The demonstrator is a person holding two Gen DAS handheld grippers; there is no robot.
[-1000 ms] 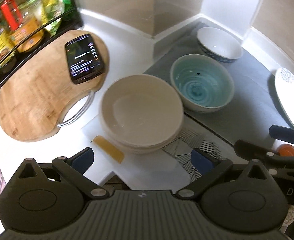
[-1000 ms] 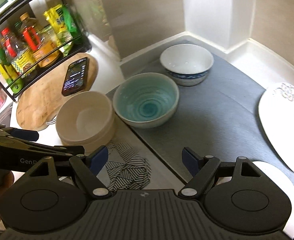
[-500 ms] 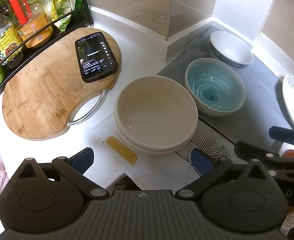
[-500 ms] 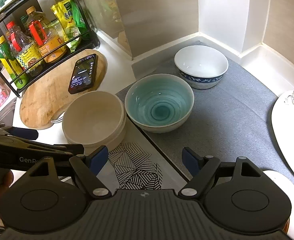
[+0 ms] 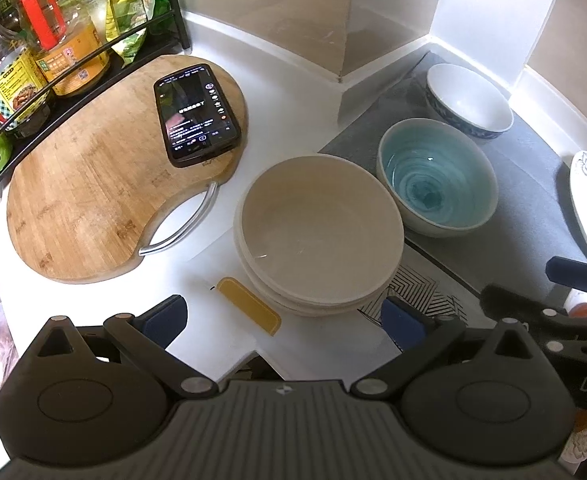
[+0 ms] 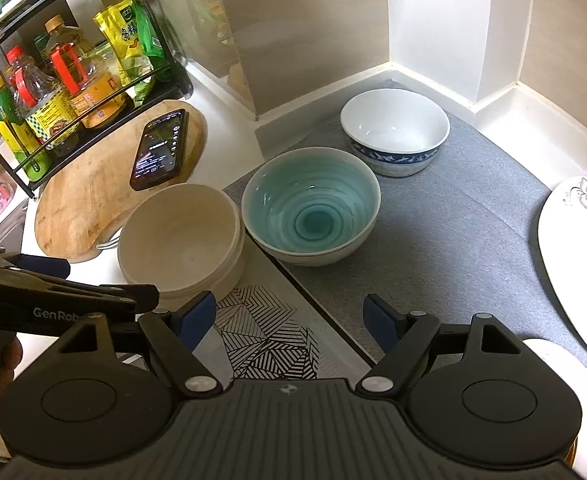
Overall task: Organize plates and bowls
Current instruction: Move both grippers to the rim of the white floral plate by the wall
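Both grippers hang over the counter with jaws apart and nothing between them — the left gripper [image 5: 283,320] at lower centre of its view, the right gripper [image 6: 291,318] likewise. The stacked cream bowls [image 5: 319,232] sit mid-frame, touching the teal bowl [image 5: 437,178] to their right; the blue-rimmed white bowl [image 5: 469,100] stands behind. A white plate [image 6: 577,256] lies at the right edge — on the grey mat [image 6: 453,232].

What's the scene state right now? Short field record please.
setting: white kitchen counter
beige bowls: stacked, beside cutting board
teal bowl: upright on grey mat
blue-patterned bowl: upright on mat, behind teal bowl
floral plate: on mat, right edge
phone: on cutting board
left hand-held gripper: open, empty
right hand-held gripper: open, empty
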